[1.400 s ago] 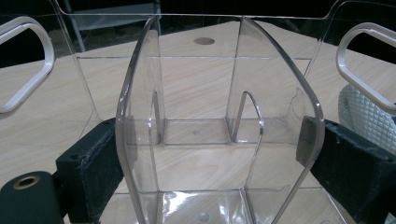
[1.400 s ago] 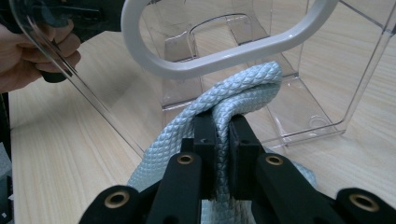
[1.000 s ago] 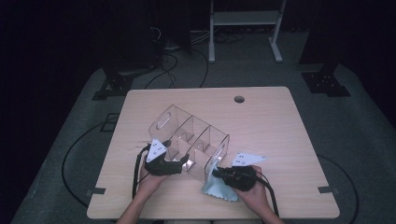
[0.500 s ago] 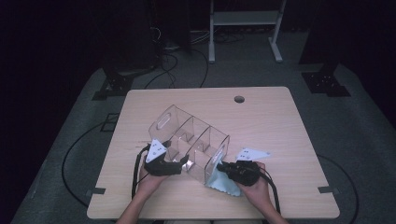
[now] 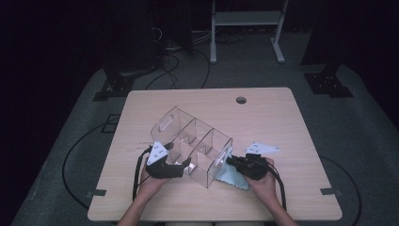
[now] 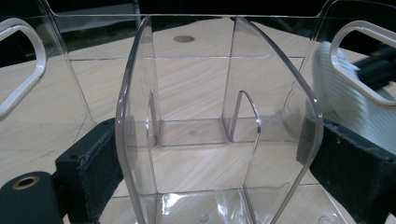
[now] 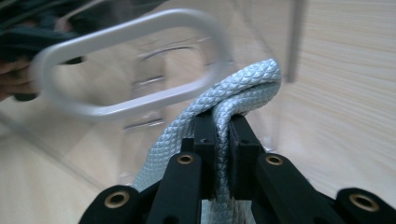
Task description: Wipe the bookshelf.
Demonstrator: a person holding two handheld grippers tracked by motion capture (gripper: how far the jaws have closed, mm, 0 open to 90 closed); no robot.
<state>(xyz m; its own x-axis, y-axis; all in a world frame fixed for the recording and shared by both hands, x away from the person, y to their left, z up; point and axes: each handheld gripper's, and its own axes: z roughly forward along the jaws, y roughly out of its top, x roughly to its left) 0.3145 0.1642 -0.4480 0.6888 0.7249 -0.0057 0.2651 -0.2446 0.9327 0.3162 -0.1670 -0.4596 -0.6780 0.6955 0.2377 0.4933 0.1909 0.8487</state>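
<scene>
A clear plastic organizer with several compartments and oval handle cutouts lies tilted on the wooden table. My left gripper holds its near side. In the left gripper view the pads press on both outer walls of one compartment. My right gripper is shut on a folded light blue cloth. In the right gripper view the cloth bulges above the jaws and touches the organizer's end wall below the handle cutout. The cloth also shows through that wall.
A round cable hole sits near the table's far edge. Bare wood lies to the right and behind the organizer. Cables and a white stand frame are on the dark floor beyond.
My right gripper has slid to the right and slightly away from the person, taking the cloth along the organizer's end. The left gripper and organizer have stayed put.
</scene>
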